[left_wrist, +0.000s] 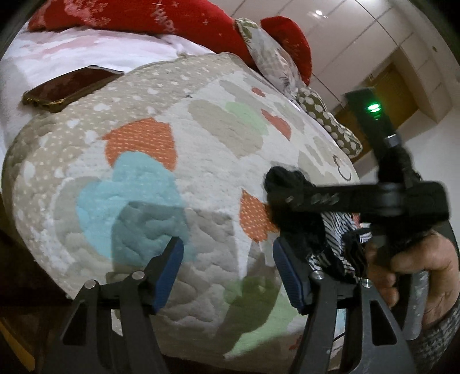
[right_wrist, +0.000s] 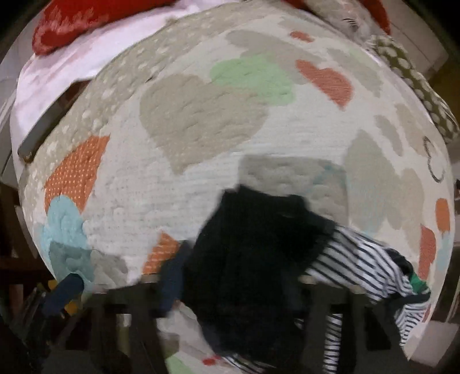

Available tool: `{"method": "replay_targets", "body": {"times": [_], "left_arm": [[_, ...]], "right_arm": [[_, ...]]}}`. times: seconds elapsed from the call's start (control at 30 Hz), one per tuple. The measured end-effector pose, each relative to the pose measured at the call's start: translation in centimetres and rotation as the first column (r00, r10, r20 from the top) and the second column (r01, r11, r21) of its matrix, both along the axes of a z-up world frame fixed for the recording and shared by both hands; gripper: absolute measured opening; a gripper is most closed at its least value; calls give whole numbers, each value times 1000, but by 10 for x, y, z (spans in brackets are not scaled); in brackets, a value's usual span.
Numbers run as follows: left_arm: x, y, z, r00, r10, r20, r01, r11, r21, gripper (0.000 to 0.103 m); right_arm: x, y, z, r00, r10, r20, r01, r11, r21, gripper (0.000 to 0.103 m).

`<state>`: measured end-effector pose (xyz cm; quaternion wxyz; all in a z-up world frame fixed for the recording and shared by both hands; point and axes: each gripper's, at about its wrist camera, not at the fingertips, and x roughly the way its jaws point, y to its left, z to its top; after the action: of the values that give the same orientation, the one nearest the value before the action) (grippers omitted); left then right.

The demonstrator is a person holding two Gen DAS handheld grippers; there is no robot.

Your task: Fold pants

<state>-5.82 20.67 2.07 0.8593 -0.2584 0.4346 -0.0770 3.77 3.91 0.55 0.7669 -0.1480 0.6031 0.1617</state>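
Nearest to us, our left gripper [left_wrist: 227, 272] hangs over the bed's quilt [left_wrist: 178, 138] with its blue-padded fingers [left_wrist: 169, 270] wide apart and nothing between them; just to its right, our right gripper [left_wrist: 290, 198] reaches across at the edge of the left view, a bunch of black cloth gathered at its tip. In its own view the right gripper [right_wrist: 233, 276] is blurred, and the dark pants [right_wrist: 253, 247] fill the gap between its fingers; they look clamped on the cloth, though the blur keeps us from being sure. The pants sit in a crumpled heap at the near edge of the bed, touching a striped garment [right_wrist: 365, 267] to their right.

We judge the step to be drawing the pants free and spreading them flat; to do it well we should lift only the black cloth, shake it clear of the striped piece, and bring the free left fingers to the waistband or a hem so both ends are held before laying it out on the open quilt ahead.

Farther back a phone [left_wrist: 72, 86] lies near the quilt's far edge; beyond it rest red pillows [left_wrist: 138, 17]; we should keep the spread short of the phone.
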Motion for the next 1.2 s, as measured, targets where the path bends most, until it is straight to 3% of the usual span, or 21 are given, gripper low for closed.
{"method": "replay_targets", "body": {"times": [0.1,0.3,0.37,0.4,0.43,0.63,0.83,1.1,1.2], "left_arm": [[4,-20,0,999,-45,11,45,999,25,64],[18,-74,6,984,-171,58,163,980,117,64],[26,-88,9,977,-204,58,193,970,145,33],[33,-96,10,971,-238,33,231,963,141,5],[36,-102,12,966,-259,20,254,958,129,2],[31,-134,45,946,-318,64,305,940,154,2],[28,-188,58,908,-416,50,398,894,207,2],[30,-261,51,860,-510,5,492,833,253,2],[22,-264,56,828,-561,-12,552,810,200,10]], "right_arm": [[-3,-28,12,999,-35,3,34,991,127,31],[-9,-65,30,997,-70,-28,75,947,313,29],[-7,-61,37,996,-82,-37,90,933,348,29],[-9,-67,43,995,-92,-41,101,922,374,29],[-10,-71,46,994,-97,-40,105,917,385,28],[-25,-114,72,988,-154,-20,142,846,514,25],[-45,-186,85,966,-257,-16,209,745,634,24],[-60,-293,53,897,-433,-93,367,610,703,24],[-63,-322,37,851,-514,-108,454,614,646,30]]}}
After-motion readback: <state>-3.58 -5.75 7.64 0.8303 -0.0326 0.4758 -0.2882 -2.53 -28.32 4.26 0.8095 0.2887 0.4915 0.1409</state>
